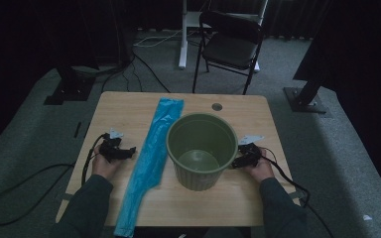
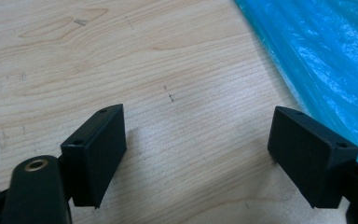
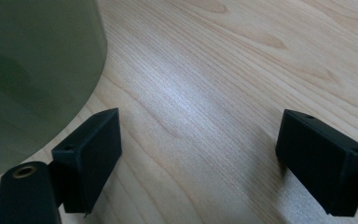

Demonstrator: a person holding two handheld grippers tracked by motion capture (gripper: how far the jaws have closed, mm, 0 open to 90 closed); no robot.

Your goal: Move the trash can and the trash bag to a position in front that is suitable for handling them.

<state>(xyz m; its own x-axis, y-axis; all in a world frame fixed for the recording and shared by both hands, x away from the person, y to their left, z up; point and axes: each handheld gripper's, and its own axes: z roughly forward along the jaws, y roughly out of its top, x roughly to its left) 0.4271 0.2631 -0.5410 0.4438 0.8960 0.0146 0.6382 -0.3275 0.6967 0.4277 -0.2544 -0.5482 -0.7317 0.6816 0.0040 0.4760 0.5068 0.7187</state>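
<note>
While unheld: bag (image 2: pixel 317 56) beside left claw (image 2: pixel 196 158)

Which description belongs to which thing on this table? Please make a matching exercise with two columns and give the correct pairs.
Things:
1. bin
2. plastic bag
3. left gripper
4. right gripper

Descriptions:
A. blue, lying flat in a long strip
B. open, beside the right wall of the bin
C. green, upright, nothing inside
D. open, over bare wood left of the blue strip

Pairs: 1-C, 2-A, 3-D, 4-B
</note>
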